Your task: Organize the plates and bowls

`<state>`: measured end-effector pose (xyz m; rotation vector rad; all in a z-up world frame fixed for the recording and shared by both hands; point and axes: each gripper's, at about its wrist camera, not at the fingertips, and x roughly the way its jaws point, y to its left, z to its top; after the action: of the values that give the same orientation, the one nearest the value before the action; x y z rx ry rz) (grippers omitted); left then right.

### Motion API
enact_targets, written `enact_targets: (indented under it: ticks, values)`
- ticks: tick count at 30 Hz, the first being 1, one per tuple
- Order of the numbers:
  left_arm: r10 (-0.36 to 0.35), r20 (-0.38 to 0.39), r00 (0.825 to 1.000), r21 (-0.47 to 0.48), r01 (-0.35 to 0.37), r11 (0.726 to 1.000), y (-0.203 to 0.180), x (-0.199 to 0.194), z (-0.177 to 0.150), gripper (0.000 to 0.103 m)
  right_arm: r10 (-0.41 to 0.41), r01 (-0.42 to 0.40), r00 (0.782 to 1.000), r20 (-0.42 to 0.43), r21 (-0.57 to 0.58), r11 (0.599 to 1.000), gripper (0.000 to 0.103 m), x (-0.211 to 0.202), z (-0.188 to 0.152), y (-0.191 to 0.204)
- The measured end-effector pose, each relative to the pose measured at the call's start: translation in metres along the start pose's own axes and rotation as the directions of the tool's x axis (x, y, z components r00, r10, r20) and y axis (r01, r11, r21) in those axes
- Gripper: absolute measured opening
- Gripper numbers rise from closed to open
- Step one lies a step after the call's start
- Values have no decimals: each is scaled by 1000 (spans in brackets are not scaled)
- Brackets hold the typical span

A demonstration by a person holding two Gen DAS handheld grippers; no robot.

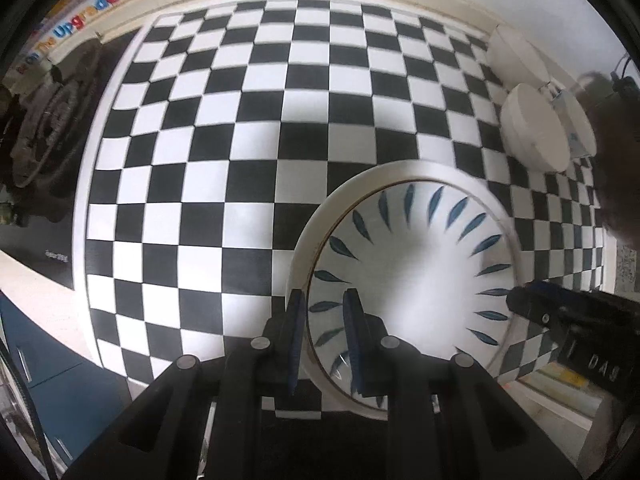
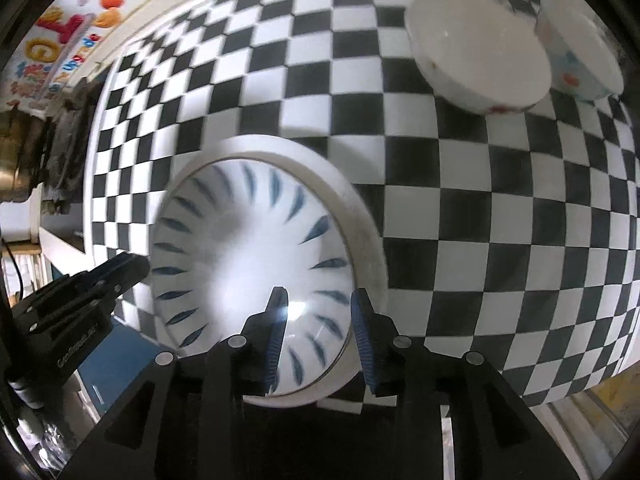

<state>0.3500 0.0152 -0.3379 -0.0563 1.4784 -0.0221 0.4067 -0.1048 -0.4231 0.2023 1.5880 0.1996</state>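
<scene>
Right now I have both grippers on the same bowl (image 1: 412, 280), a white one with blue leaf strokes around its inside, sitting on the checkered surface (image 1: 240, 140). My left gripper (image 1: 326, 344) straddles the bowl's left rim, one finger outside the wall and one inside, the gap narrow; I cannot tell whether the pads actually press the rim. My right gripper (image 2: 320, 340) does the same on the opposite side, its inner finger over the bowl's glossy inside and its outer finger beyond the white rim, again narrow with contact uncertain. In the right wrist view the left gripper shows at the bowl's far edge. Well apart, toward the back right of the surface, stand other white bowls (image 2: 476, 48), one with small coloured spots (image 2: 580, 60) just beside it.
</scene>
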Motion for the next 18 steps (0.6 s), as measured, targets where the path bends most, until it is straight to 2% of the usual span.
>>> enact_targets:
  ticks: [3,13,18]
  values:
    - [6,48,999,4,-6,1000,-7,-24,-10,18,-17,18,999,46,-25,1000,43,-23,-13,10]
    - [-26,128,991,-9,28,1000,-14,-104,-44,18,-2,12,985,171,-60,998,44,-111,-65,27]
    - [-7,162,987,-14,9,1000,-24,-128,-59,18,4,12,978,209,-77,997,44,-148,-86,29]
